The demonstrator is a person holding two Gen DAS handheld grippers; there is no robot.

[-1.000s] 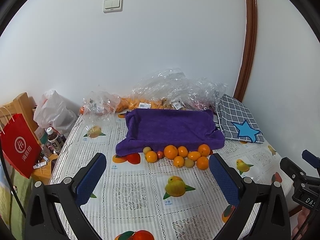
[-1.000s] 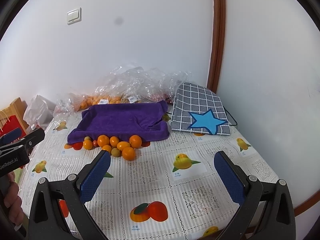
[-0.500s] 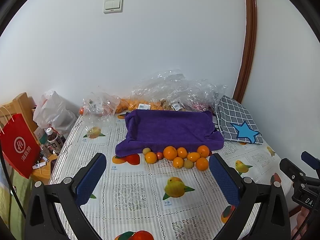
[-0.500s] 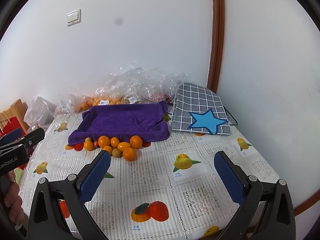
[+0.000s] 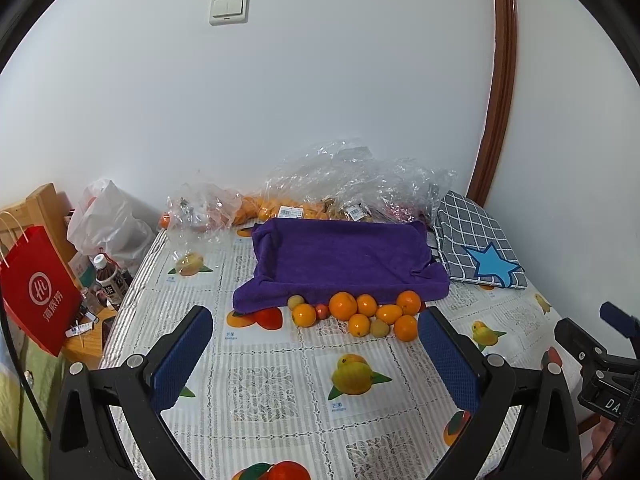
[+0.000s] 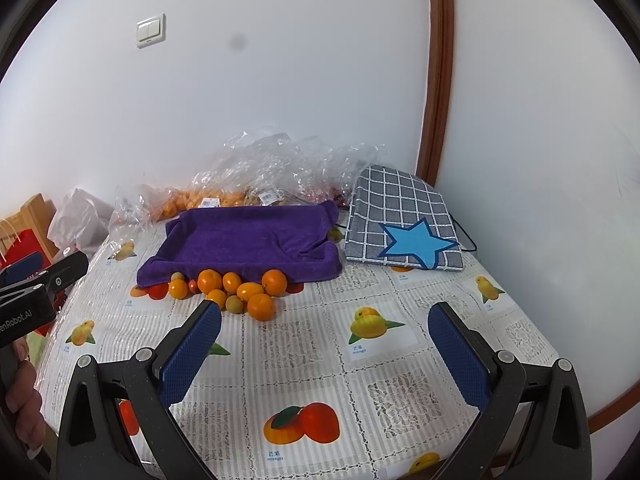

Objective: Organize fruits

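Both the left gripper [image 5: 316, 344] and the right gripper [image 6: 324, 340] were held spread wide and empty above the tabletop's [image 6: 304, 364] near edge. Mid-table, a cluster of oranges [image 5: 360, 312] was seen touching the front wall of the purple cloth-lined tray [image 5: 340, 256]. Clear plastic bags [image 5: 352, 184] were piled along the far edge.

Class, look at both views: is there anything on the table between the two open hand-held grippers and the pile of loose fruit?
Nothing visible. Only bare tablecloth lies between the left hand-held gripper and the fruit, and likewise ahead of the right hand-held gripper.
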